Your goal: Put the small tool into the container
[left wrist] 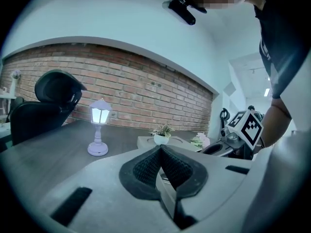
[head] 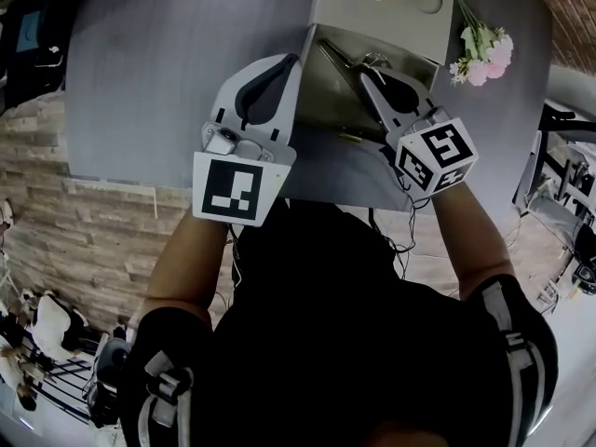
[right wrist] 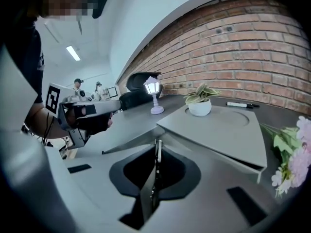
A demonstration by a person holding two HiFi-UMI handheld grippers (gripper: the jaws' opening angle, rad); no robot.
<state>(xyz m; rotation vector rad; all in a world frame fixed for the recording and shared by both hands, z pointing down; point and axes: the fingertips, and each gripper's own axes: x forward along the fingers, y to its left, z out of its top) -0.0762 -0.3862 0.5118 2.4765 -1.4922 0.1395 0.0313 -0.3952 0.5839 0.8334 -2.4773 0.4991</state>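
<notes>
An open grey container (head: 321,101) stands on the dark table, a tray below a flat grey top (right wrist: 228,130). My left gripper (head: 296,59) is at the tray's left wall; in the left gripper view its jaws (left wrist: 161,149) are shut on that thin grey wall (left wrist: 167,193). My right gripper (head: 365,74) reaches into the tray from the right, pointing down. A thin metal small tool (head: 340,56) sticks out past its tips over the tray. In the right gripper view the small tool (right wrist: 157,161) stands edge-on between the nearly closed jaws (right wrist: 156,147).
A small potted plant (right wrist: 199,107) sits on the container's top. Pink flowers (head: 482,56) lie to the right of it, and a marker pen (right wrist: 243,105) behind. A lit lilac lamp (left wrist: 98,130) and a black chair (left wrist: 48,106) are further off. The table's front edge (head: 186,186) is close to me.
</notes>
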